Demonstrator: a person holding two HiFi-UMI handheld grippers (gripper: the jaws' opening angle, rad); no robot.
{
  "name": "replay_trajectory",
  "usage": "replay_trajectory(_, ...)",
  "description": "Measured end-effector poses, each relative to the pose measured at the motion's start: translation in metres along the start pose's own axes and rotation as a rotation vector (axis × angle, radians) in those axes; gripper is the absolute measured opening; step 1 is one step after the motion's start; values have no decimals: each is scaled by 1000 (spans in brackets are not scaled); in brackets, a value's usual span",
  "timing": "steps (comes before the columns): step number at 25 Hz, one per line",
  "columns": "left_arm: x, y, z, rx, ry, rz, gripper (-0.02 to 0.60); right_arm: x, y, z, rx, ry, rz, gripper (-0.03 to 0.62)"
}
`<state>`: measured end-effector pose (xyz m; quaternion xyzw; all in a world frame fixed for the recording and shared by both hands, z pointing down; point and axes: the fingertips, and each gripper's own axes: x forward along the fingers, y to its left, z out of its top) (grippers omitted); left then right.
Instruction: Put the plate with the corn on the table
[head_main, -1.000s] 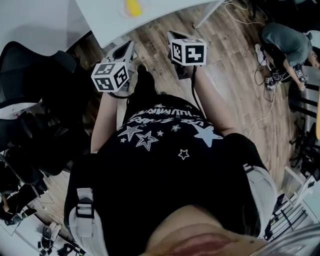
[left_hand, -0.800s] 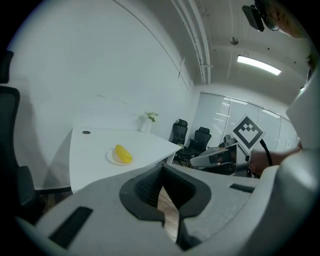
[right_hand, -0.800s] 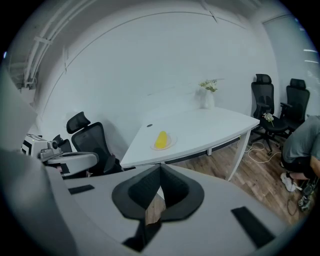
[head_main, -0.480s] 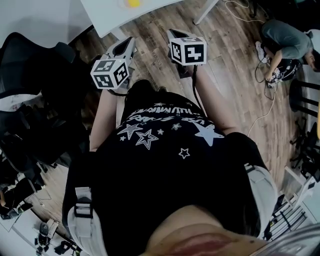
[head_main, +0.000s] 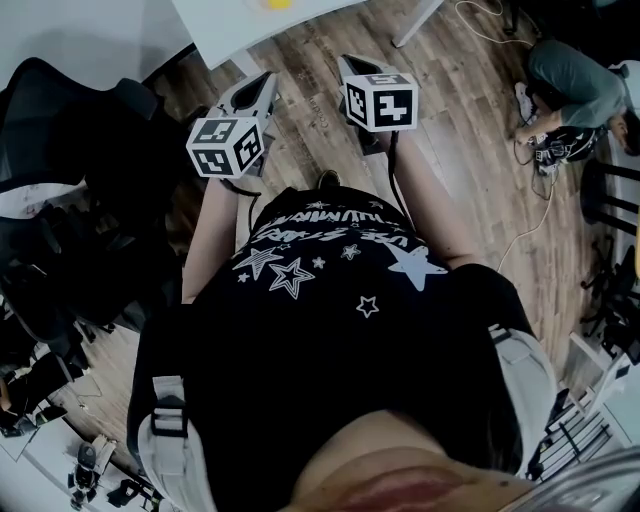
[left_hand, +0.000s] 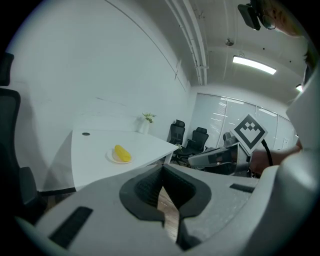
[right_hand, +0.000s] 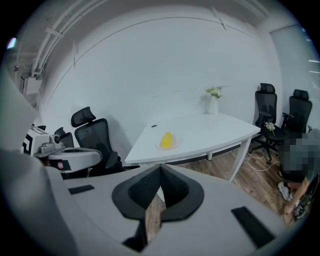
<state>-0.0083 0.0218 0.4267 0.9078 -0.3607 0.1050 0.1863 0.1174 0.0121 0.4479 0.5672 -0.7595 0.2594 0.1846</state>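
Head view: overhead, facing steeply down; table (head_main: 230, 25) far.
Gripper views: low, facing forward; share far table.

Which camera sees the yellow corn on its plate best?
The left gripper view: the corn and its plate show whole and largest. The right gripper view shows them whole too, but smaller. The head view catches just a yellow sliver at its top edge.

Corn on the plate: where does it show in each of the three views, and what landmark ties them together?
Head view: corn at the very top edge, left of centre, partly cut off.
Left gripper view: corn left of centre, above the jaws.
Right gripper view: corn near centre, above the jaws.
Shared landmark: the white table under it.
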Motion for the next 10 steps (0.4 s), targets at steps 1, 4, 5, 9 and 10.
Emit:
replay_trajectory(1, -6, 5, -2, -6, 1, 7, 5, 1, 6, -1, -7, 2, 0, 6)
replay_trajectory(4, -25, 19, -9, -37, -1, 31, 5, 2, 25, -4, -26, 10, 4, 6)
replay_trajectory(5, -31, 22, -11, -44, -3, 35, 5, 2, 31, -5, -31, 10, 4, 6)
replay_trajectory(9, -55, 31, -14, -44, -7, 34, 5, 0, 54, -5, -35, -1, -1, 6)
replay_trajectory(10, -60, 33, -14, -42, -8, 33, 5, 0, 60, -5, -34, -4, -3, 6)
